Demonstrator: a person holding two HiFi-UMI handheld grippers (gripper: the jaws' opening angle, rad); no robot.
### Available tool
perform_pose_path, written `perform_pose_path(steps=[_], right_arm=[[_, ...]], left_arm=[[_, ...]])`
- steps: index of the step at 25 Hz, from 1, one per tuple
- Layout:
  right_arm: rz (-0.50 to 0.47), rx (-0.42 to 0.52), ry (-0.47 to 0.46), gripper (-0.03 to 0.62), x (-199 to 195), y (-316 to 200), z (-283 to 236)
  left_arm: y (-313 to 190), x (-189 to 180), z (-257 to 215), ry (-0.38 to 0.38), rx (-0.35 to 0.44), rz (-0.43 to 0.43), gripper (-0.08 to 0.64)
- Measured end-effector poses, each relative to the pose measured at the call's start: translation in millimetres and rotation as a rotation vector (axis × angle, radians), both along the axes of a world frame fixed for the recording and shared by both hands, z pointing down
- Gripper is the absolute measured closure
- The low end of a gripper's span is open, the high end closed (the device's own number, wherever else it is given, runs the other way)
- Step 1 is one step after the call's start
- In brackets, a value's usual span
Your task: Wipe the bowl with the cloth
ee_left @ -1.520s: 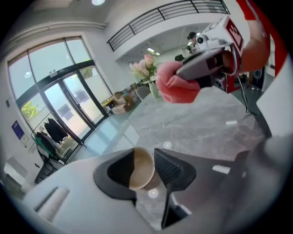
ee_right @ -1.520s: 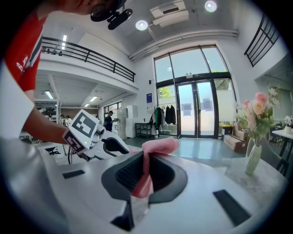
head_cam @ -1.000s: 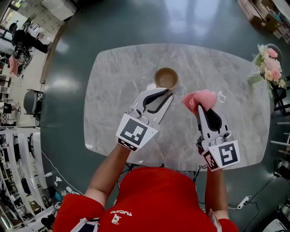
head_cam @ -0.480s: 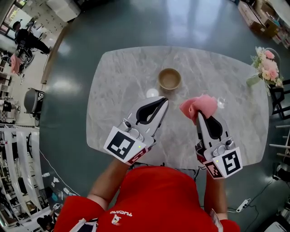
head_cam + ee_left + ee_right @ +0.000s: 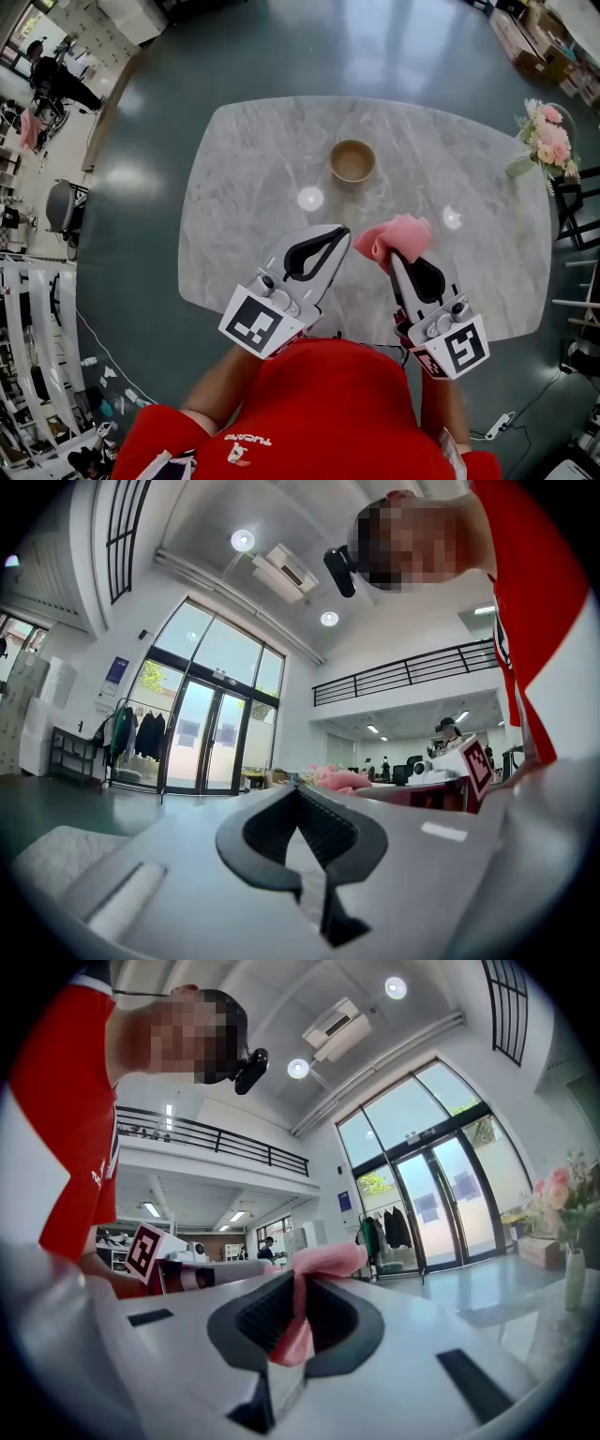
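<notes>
A brown bowl point(image 5: 352, 160) stands upright on the marble table point(image 5: 244, 187), towards its far side. My left gripper point(image 5: 341, 232) hovers over the table's near part, well short of the bowl, shut with nothing between its jaws point(image 5: 298, 792). To its right my right gripper point(image 5: 393, 258) is shut on a pink cloth point(image 5: 395, 235), which bunches out past the fingertips. In the right gripper view the cloth point(image 5: 319, 1265) is pinched between the dark pads and hangs down inside the jaws. Both grippers point level, away from the person.
A vase of pink flowers point(image 5: 547, 139) stands at the table's right edge, also showing in the right gripper view point(image 5: 565, 1232). The person's red shirt point(image 5: 328, 412) is close behind the table's near edge. Grey floor surrounds the table.
The left gripper, open beside the bowl before, has shut and drawn back towards the person. The right gripper with the cloth has also pulled back and a little left. The bowl stays put.
</notes>
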State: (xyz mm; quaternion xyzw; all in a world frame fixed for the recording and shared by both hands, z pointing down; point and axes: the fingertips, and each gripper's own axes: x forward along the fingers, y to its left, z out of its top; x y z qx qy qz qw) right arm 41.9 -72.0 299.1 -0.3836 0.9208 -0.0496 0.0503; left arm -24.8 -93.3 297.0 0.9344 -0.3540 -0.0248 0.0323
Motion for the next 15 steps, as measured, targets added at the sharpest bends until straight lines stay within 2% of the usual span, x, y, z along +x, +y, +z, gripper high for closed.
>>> perform_pose_path(steps=[4,15], right_arm=[[-0.024,0.007,0.029,0.572,-7.7,5.5,2.1],[-0.062,0.019,0.053,0.572,-20.2,4.2,-2.0]], left_arm=[[14.5,3.6,10.2,-0.053,-0.049,0.009,0.554],[13.9,-4.4,10.1,-0.040,-0.058,-0.009,0.554]])
